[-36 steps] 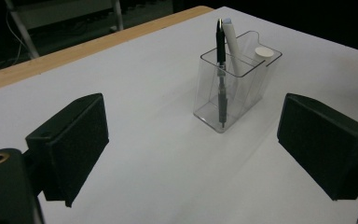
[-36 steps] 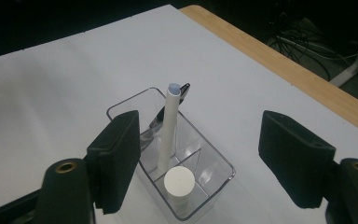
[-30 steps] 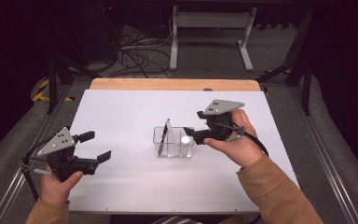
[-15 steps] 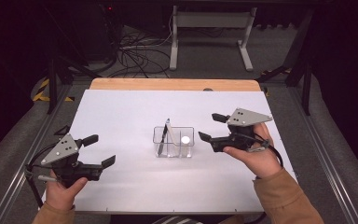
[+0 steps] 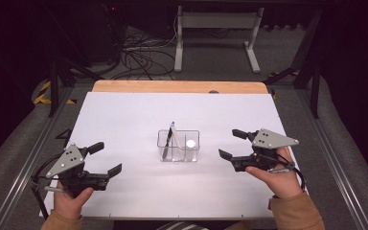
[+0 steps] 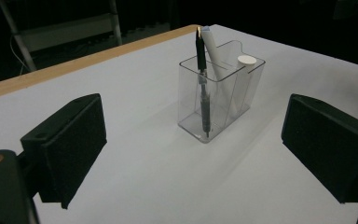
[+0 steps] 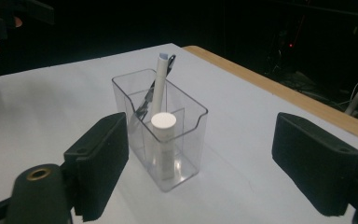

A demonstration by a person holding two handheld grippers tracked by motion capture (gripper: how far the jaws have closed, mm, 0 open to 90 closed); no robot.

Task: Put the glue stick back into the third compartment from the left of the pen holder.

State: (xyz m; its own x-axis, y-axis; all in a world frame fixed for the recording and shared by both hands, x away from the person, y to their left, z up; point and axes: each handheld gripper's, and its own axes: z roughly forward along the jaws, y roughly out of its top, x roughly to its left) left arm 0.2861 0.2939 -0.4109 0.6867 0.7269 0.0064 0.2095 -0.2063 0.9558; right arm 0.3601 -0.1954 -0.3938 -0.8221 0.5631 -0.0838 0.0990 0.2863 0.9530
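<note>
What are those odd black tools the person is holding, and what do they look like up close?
Each hand holds a black handheld tool. The left gripper and right gripper each end in two black block-shaped jaws, faced with flat pads. A grey three-cornered plate with small holes sits on top of each, and a thin dark cable loops from the body. The person wears tan sleeves.

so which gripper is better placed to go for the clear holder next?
Probably the right gripper: open, empty, aimed at the clear holder and nearer. The left gripper, also open, sits farther back.
</note>
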